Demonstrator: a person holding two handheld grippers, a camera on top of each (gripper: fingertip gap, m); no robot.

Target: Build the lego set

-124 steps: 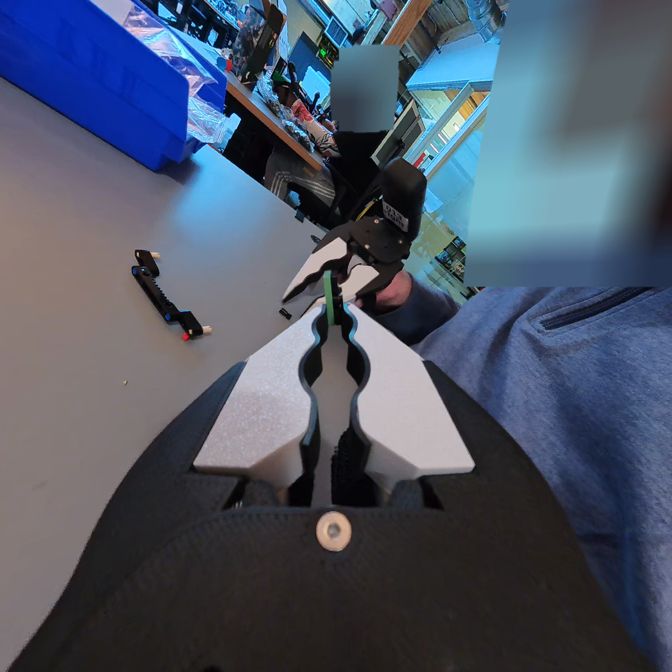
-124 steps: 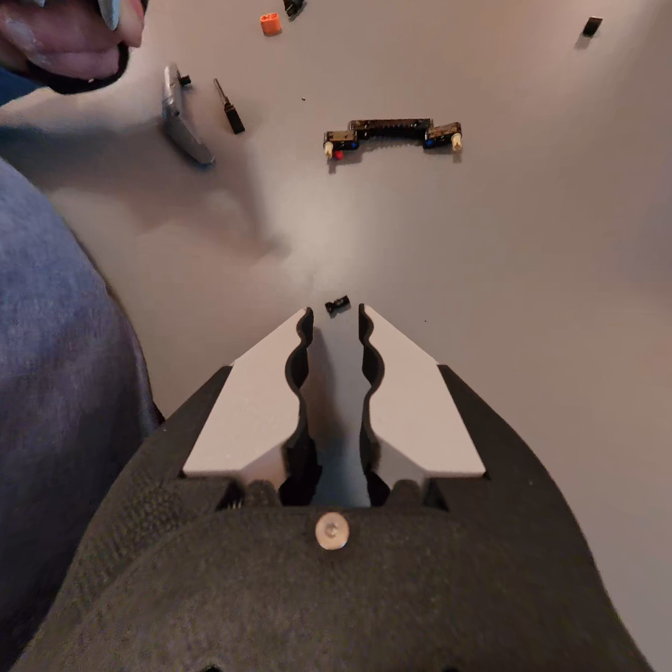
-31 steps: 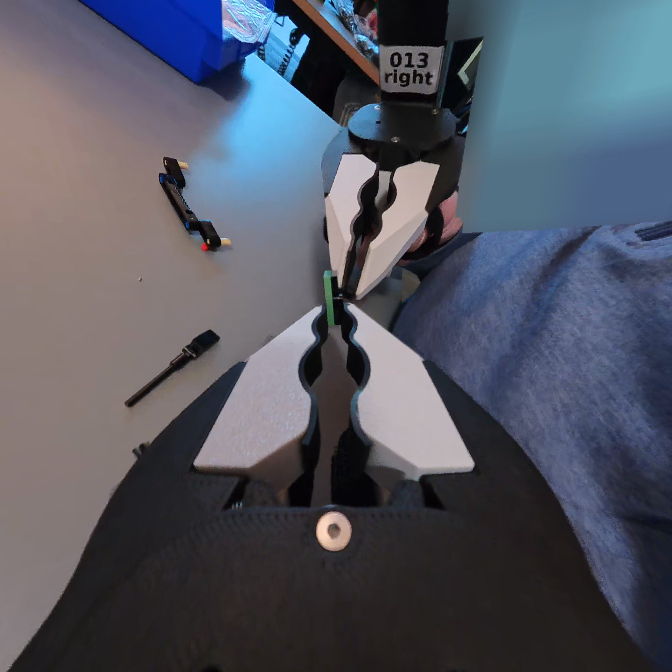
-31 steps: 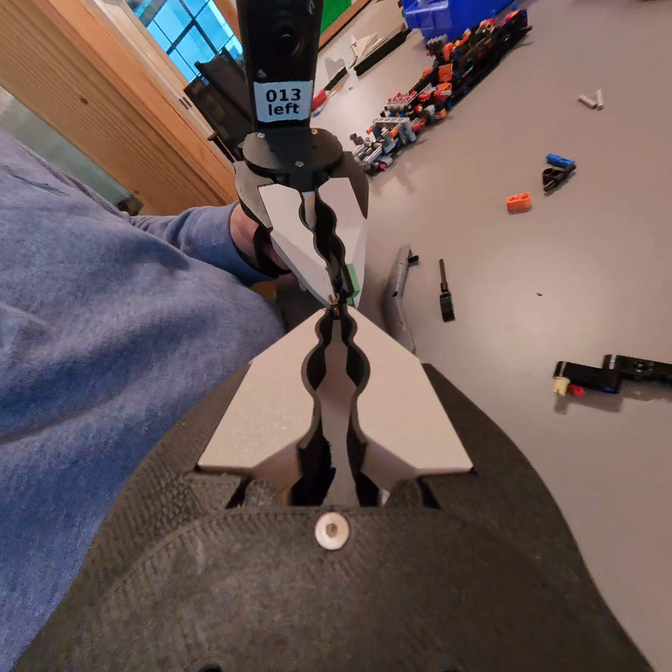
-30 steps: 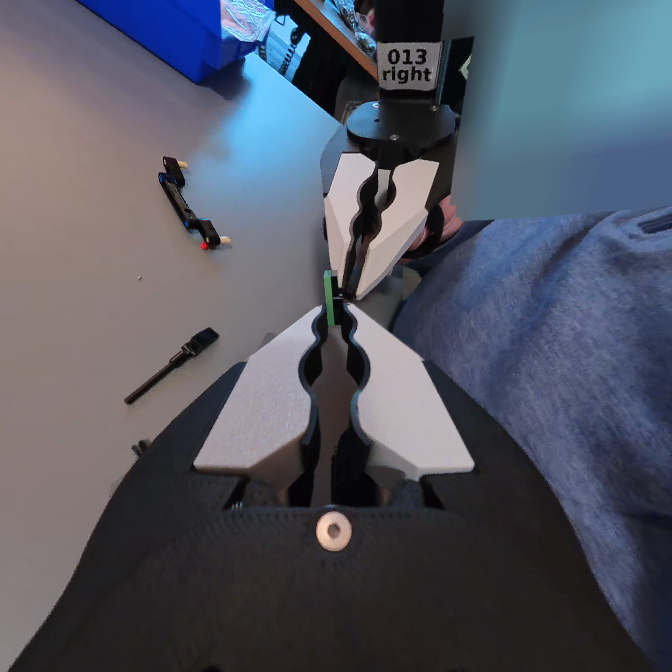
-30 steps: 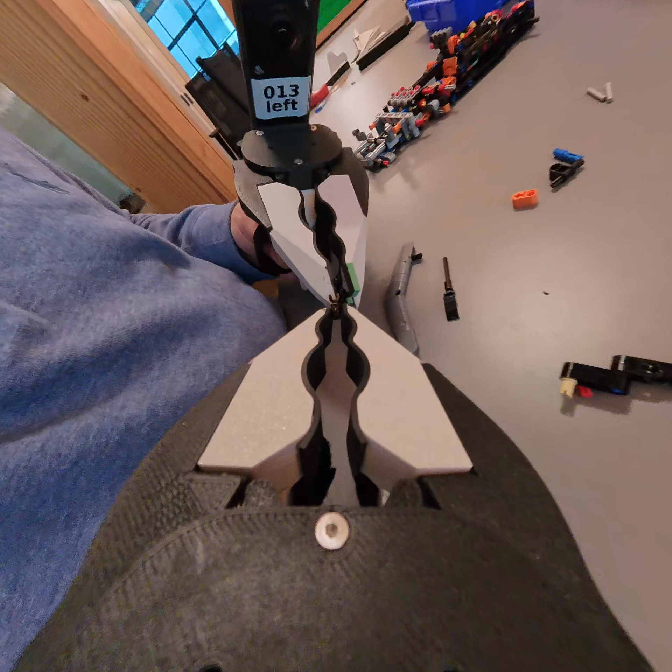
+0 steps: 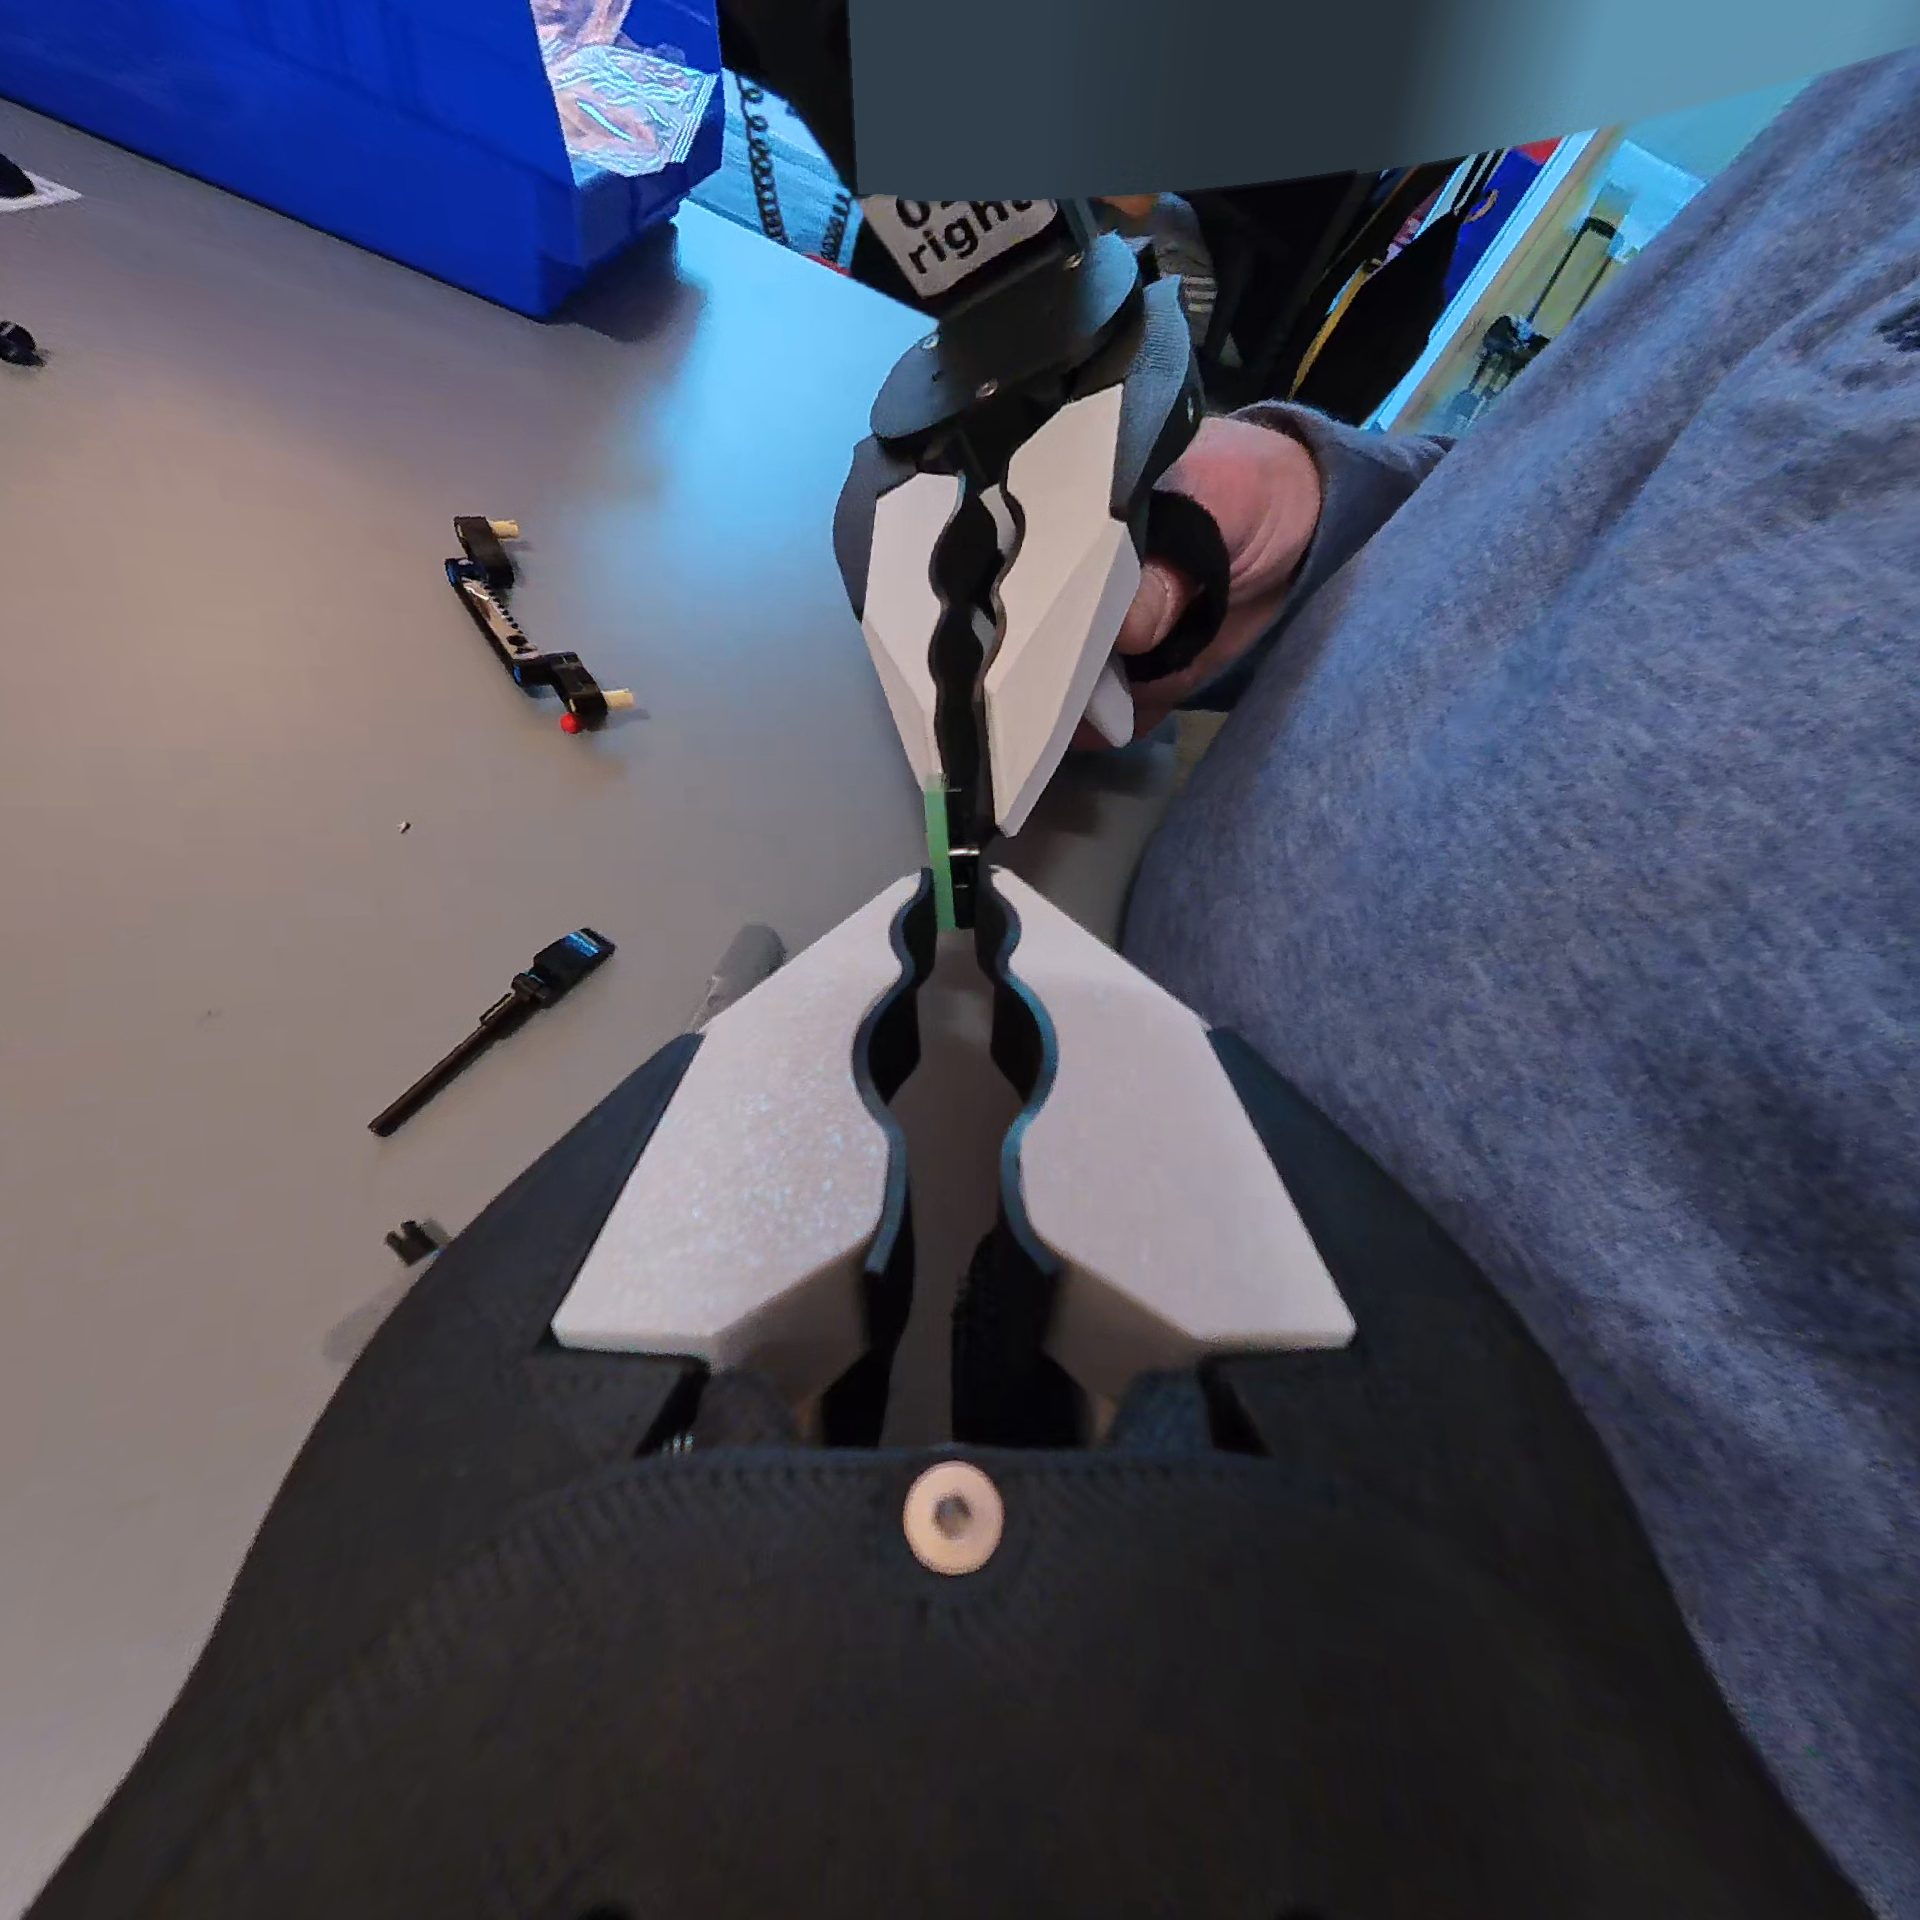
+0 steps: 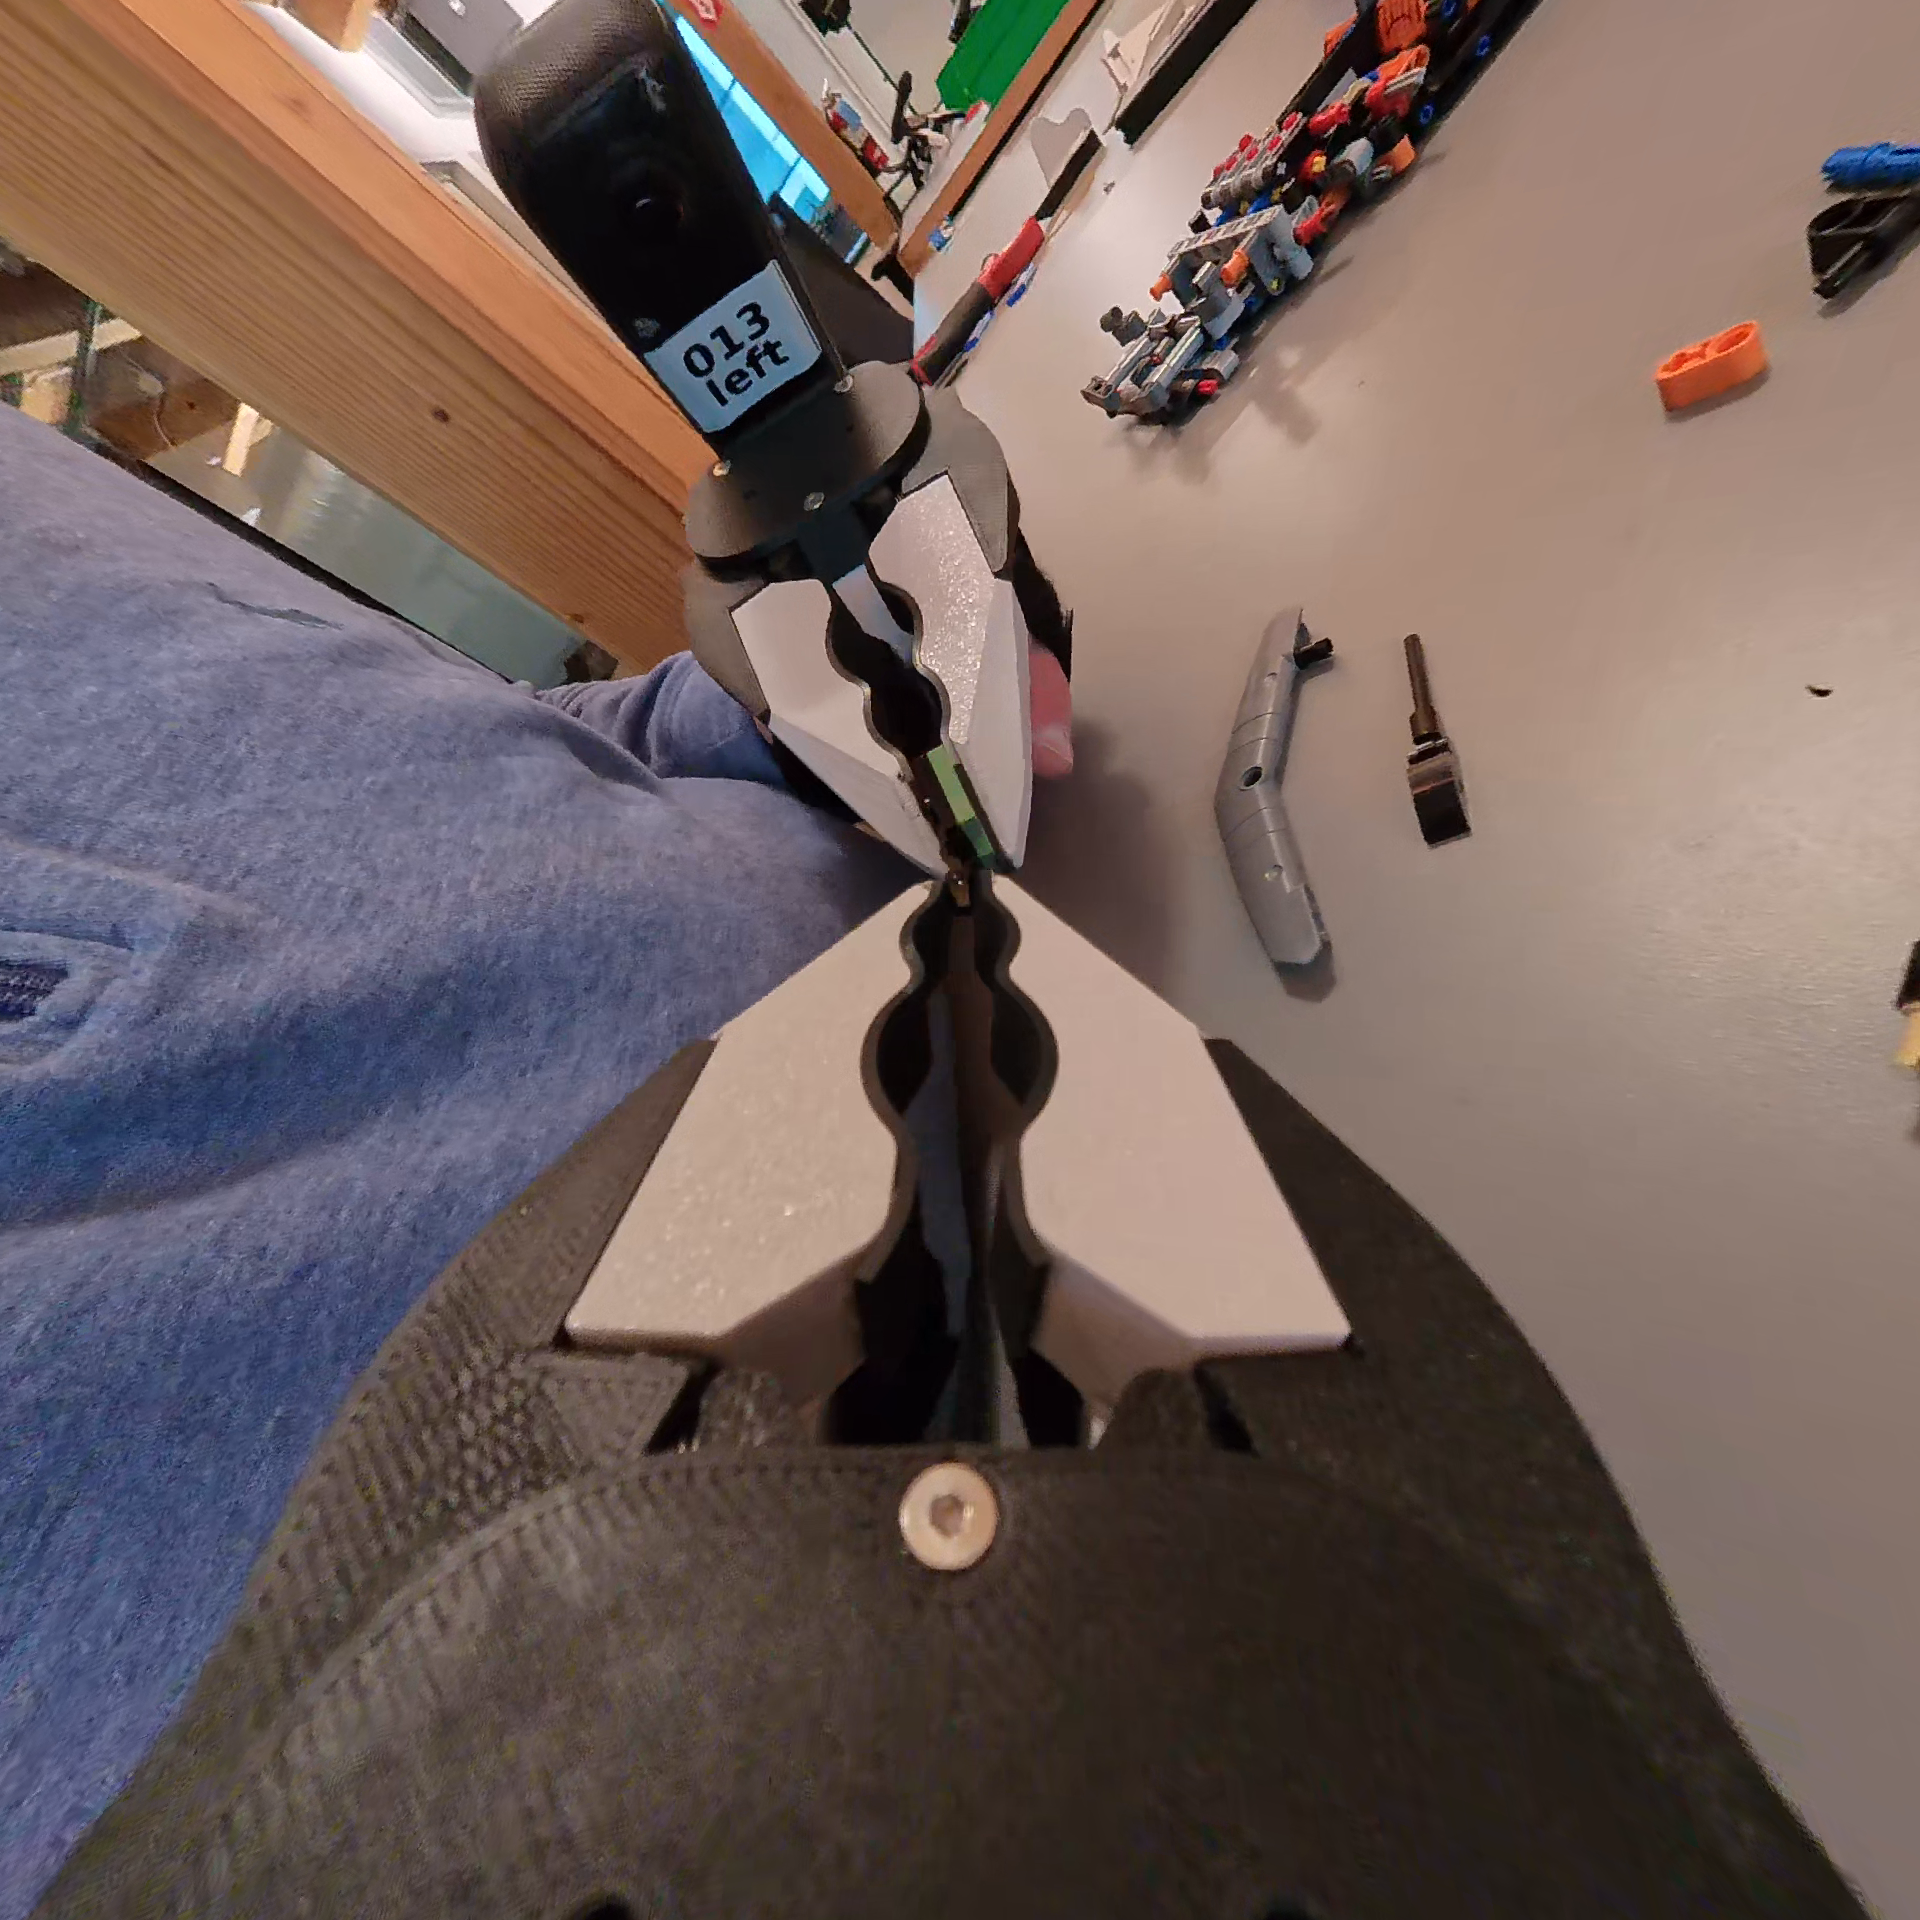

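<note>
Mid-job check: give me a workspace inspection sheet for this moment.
Surface: grey table, bare between scattered parts.
Job's things: green piece pinched in left gripper; right gripper shut on small dark pin, tip to tip.
Clutter: grey curved panel, black axle, orange connector, black rack assembly, partly built model.
Cables: coiled cord behind the table.
Surroundings: blue bin, wooden beam.

Left gripper (image 7: 954,894), right gripper (image 8: 961,894): matte black textured housings, pale grey wedge fingers with wavy black inner pads, one silver screw each, white labels on black handles. Blue-grey fleece sleeves (image 7: 1558,935).
</note>
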